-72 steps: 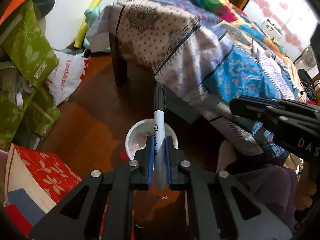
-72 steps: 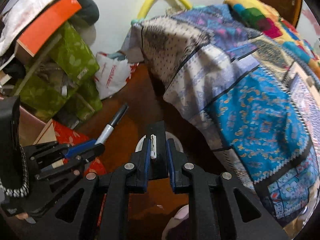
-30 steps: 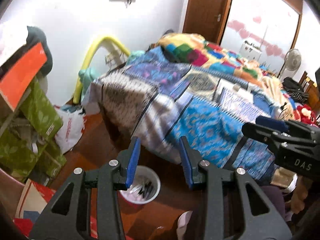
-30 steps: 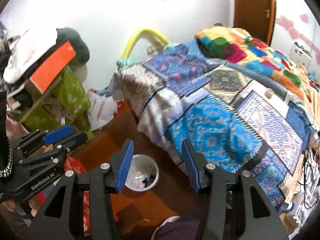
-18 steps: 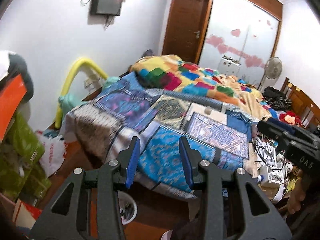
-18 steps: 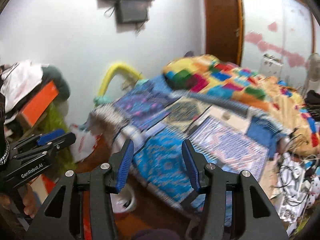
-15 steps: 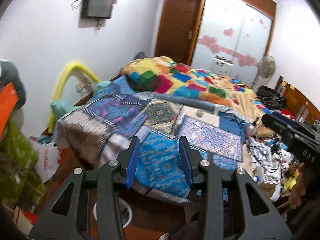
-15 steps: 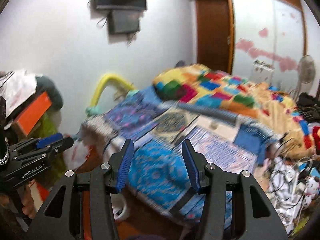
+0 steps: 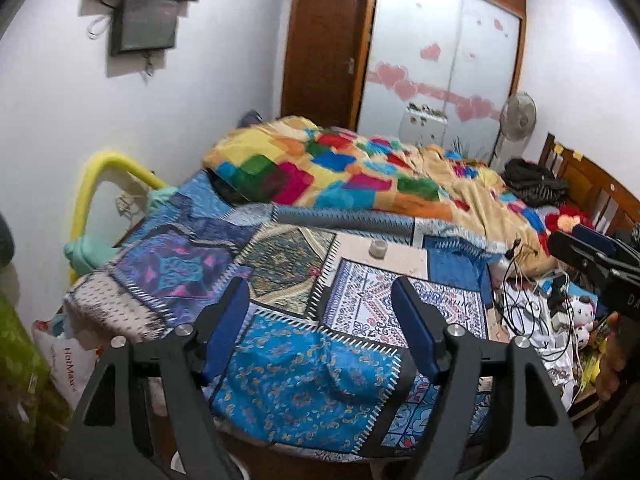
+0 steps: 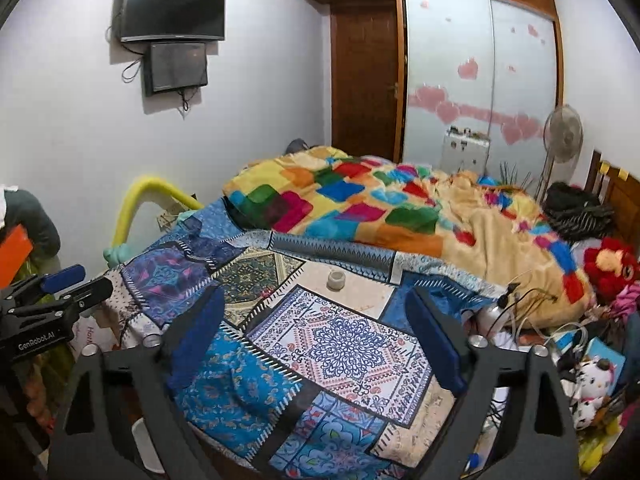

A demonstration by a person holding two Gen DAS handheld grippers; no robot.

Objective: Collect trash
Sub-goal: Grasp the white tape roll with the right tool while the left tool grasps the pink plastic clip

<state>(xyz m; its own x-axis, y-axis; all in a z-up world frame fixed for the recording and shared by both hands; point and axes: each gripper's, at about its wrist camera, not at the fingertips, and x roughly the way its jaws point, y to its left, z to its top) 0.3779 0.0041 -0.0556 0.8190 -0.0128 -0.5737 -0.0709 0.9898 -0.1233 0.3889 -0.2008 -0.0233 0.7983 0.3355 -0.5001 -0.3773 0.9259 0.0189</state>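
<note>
Both claws held open and empty over the cluttered bed.

The bed (image 10: 352, 344), spread with patchwork cloths and a bright blanket (image 10: 360, 208), fills both views. The left claw (image 9: 320, 328) and right claw (image 10: 316, 328) have just been opening, jaws wide, nothing between them. A small white cup (image 10: 336, 280) stands upright on the bed ahead; the trash bin's white rim (image 10: 140, 448) peeks from the floor below.

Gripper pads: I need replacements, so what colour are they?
Blue, on both the left gripper and the right gripper; the right wrist view shows them best.
</note>
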